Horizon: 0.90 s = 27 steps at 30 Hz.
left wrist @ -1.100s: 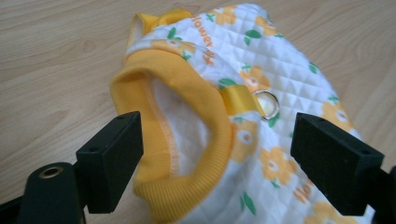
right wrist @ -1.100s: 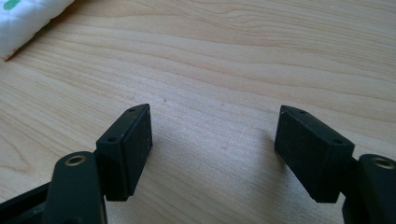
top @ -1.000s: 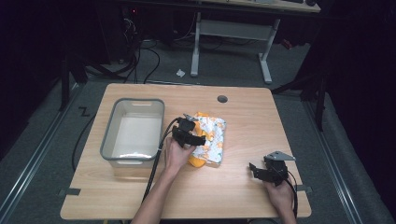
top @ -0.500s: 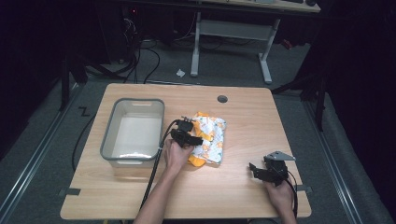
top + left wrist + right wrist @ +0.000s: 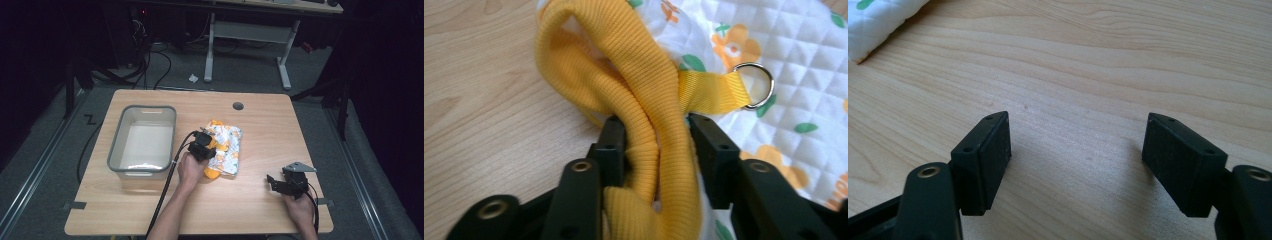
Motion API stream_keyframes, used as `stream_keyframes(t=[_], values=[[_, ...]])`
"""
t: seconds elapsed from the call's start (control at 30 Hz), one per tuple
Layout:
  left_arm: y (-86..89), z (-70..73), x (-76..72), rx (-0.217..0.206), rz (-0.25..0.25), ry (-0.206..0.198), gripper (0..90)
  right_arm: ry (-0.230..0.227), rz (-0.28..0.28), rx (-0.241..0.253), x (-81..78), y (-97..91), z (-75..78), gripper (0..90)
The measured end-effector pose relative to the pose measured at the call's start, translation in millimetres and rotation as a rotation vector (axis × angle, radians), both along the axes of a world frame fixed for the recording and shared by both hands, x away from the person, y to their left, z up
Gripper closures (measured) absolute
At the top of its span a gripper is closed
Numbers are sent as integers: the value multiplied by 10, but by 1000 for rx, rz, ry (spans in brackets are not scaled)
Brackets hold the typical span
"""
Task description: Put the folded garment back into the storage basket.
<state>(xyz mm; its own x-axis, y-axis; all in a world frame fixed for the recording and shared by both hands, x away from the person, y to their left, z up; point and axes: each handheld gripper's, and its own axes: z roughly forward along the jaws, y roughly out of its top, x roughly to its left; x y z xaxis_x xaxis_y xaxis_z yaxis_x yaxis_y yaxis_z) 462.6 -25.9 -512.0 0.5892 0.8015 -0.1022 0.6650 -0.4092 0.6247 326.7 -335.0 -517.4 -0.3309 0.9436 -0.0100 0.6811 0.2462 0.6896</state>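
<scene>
1. Gripping the thick yellow ribbed-knit band (image 5: 644, 100) of the white quilted flower-print garment (image 5: 226, 145), the left gripper (image 5: 204, 146) has just been closing; a hold for lifting is judged intended.
2. The garment is lying mid-table, just beside the clear plastic bin (image 5: 116, 150), which is seen empty.
3. The right gripper (image 5: 1083, 160) is held wide, idle over bare wooden table (image 5: 1098, 60).

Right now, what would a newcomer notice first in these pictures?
The quilted flowered cloth item with yellow ribbed trim lies mid-table. The left gripper, whose jaws have just been closing, pinches that trim. A clear plastic bin sits to its left, and the right gripper waits open over bare wood.
</scene>
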Motion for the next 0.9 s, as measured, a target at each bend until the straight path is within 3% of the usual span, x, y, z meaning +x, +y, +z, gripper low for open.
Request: stream_keyframes(t=[0.1, 0.3, 0.47, 0.9], values=[[18, 1, 7, -20, -13, 14, 712, 0, 2, -1, 0, 0, 0, 277], [54, 9, 25, -61, -4, 39, 742, 0, 0, -1, 0, 0, 0, 276], [85, 40, 7, -120, 2, 46, 748, 0, 0, 0, 0, 0, 0, 276], [166, 364, -158, -198, -51, -13, 757, 0, 2, -2, 0, -1, 0, 276]])
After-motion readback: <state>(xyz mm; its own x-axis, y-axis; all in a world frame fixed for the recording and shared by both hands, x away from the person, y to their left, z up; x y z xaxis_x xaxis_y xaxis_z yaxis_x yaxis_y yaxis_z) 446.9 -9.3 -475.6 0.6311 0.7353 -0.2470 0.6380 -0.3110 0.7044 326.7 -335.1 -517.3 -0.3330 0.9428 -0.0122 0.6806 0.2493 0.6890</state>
